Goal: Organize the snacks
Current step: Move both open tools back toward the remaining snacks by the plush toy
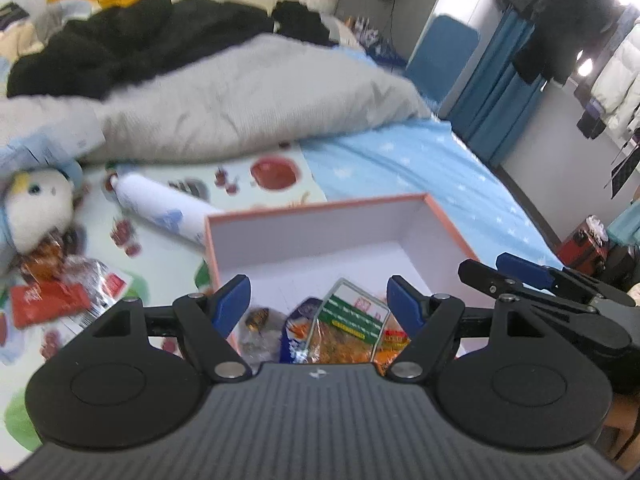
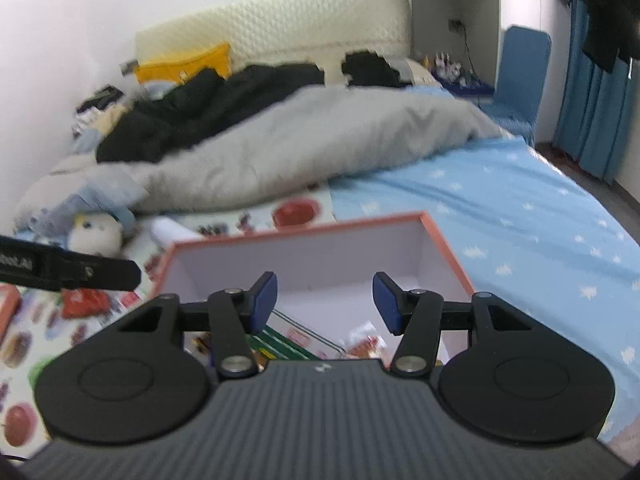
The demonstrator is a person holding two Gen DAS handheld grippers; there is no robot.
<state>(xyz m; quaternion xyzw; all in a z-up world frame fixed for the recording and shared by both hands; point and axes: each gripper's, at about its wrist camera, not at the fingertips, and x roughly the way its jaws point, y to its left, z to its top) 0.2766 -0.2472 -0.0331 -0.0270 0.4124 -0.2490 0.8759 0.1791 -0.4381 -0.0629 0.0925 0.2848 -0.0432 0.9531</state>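
On the bed [image 1: 420, 160], the orange-rimmed box [image 1: 320, 212] holds snack packets [image 1: 348, 328]; both grippers' jaws stand apart, gripping nothing.

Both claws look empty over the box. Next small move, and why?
Probably swing the left claw left toward the red snack packet on the fruit-print mat. Both it and the right claw are open and empty above the pink-rimmed white cardboard box, which already holds an orange noodle packet; loose snacks remain outside.
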